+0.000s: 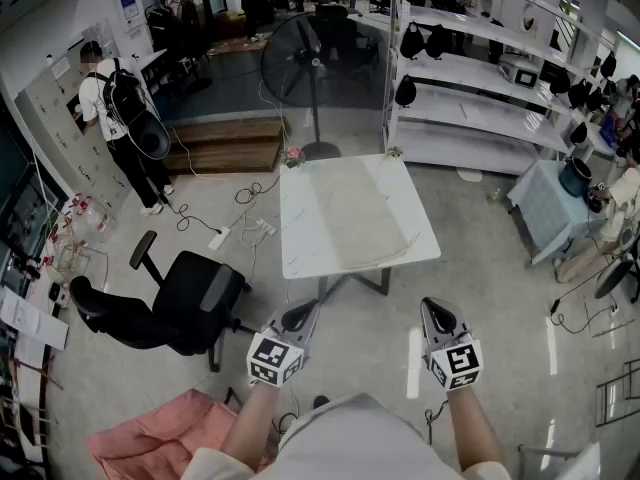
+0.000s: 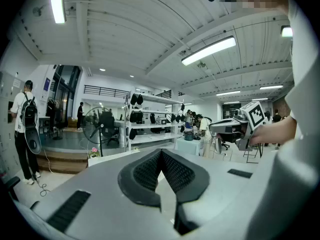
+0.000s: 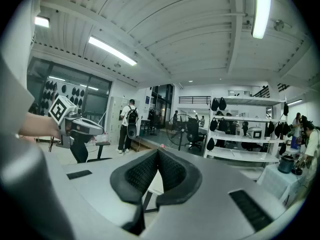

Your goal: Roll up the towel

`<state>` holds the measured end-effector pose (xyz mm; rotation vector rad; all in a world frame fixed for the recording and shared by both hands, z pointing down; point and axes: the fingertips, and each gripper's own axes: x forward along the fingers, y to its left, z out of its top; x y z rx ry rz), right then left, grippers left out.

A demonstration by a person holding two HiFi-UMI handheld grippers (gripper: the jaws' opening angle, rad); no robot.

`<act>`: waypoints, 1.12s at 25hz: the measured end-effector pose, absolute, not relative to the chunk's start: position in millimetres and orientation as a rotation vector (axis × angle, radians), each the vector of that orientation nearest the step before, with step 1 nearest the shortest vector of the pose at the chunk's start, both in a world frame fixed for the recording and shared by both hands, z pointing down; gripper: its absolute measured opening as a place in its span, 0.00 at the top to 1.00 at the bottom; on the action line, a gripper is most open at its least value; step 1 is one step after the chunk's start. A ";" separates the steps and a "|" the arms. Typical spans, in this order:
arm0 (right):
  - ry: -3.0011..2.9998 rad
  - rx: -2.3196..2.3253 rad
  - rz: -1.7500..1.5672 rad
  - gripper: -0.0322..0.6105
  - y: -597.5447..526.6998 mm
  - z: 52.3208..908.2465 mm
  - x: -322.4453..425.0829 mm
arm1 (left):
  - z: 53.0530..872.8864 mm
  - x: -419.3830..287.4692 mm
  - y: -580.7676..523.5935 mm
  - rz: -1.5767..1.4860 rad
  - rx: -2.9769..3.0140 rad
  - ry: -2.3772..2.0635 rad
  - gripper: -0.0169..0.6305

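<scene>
**On the desk: the towel lying flat**

The pale towel is lying spread out and unrolled, covering most of the white top. Open floor is running along the desk's near side. A fan is standing behind, shelves to the right, an office chair to the left. The left hand-held gripper and right hand-held gripper are hovering short of the desk, jaws pressed together, holding nothing.
</scene>
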<state>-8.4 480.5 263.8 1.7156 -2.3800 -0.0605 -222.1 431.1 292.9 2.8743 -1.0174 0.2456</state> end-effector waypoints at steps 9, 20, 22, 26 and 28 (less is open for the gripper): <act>-2.399 1.705 -0.057 0.93 485.1 266.0 -5.0 | 294.3 -214.6 437.5 0.246 2.870 -1.016 0.95; -2.414 1.730 -0.044 0.93 485.6 264.3 8.8 | 295.1 -202.0 441.0 0.243 2.856 -1.029 0.95; -2.417 1.733 -0.043 0.93 486.5 263.1 11.9 | 293.6 -200.2 442.5 0.236 2.854 -1.030 0.95; -2.434 1.724 -0.034 0.88 490.0 265.0 15.2 | 296.4 -198.1 446.8 0.240 2.847 -1.037 0.92; -2.443 1.715 -0.032 0.86 492.4 267.7 17.8 | 298.9 -196.0 449.8 0.243 2.843 -1.044 0.91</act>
